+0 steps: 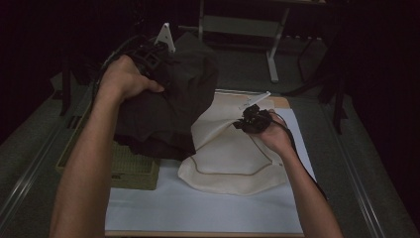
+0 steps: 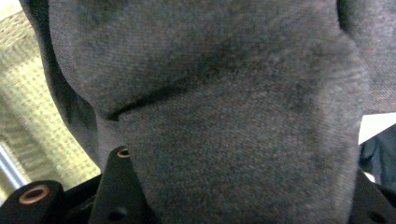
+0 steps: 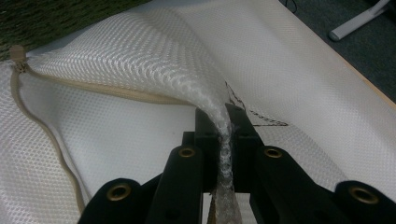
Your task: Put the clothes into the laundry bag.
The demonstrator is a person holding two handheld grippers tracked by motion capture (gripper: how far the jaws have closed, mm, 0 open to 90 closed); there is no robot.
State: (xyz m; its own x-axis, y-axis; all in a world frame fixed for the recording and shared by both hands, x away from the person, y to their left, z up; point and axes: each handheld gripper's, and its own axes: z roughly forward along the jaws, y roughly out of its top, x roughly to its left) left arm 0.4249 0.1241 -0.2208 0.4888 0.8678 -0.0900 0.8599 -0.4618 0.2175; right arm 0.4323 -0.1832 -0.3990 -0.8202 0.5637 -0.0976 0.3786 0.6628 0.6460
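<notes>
Two cloth things fill my table: on the left, my left gripper point(image 1: 148, 54) clamps a dark grey, soft, bunched garment point(image 1: 173, 104) above the woven basket point(image 1: 131, 168); rightward, my right gripper point(image 3: 223, 122) pinches the cream mesh bag point(image 1: 233, 153), zipper open, lying on the white sheet point(image 1: 198, 208).

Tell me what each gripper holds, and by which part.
The left gripper holds a dark grey cloth garment by a bunched fold. The right gripper pinches the white mesh zippered bag at its raised upper layer.

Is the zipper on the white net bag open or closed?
Open. The right tongs pinch the mesh bag and lift its top flap, so the zipper edges stand apart.
</notes>
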